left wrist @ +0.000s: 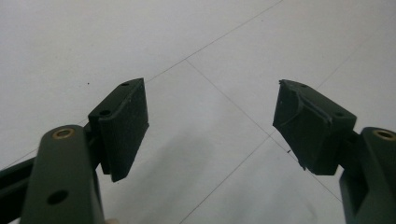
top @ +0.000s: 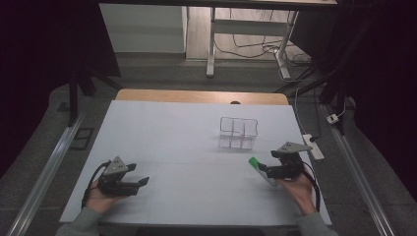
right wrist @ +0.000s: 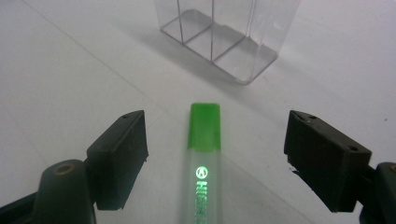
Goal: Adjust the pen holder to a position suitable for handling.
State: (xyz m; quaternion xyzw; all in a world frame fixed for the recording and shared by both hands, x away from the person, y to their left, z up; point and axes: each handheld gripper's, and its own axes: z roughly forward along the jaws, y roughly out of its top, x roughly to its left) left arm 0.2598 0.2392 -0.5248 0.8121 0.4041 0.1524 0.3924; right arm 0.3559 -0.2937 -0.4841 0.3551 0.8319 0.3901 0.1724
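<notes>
The right tongs [right wrist: 212, 158] stand wide, with the green highlighter [right wrist: 204, 154] lying on the white tabletop [top: 187, 147] between the two pads and touching neither. Its green cap points away from the hand, toward the clear divided holder [top: 238, 132], which stands upright a little farther up the tabletop. In the high view the highlighter [top: 259, 168] lies just ahead of the right tongs [top: 275, 169], tilted with its cap toward the holder. The left tongs [left wrist: 210, 130] are also wide and empty over bare tabletop; in the high view they rest [top: 135, 184] at the near left, well apart from everything.

The step in hand looks like the pickup of the highlighter. To do it well, I would keep the barrel centred between the pads as it is now, lower until the pads flank the clear part of the barrel just behind the cap, then close squarely so that both pads meet it at once. A lopsided close would roll or skid the round barrel across the smooth surface. Gripping near the middle should keep it from drooping when lifted. The holder's compartments are narrow and its walls hard to see, so the lift should bring the highlighter upright before it goes over a cell.
</notes>
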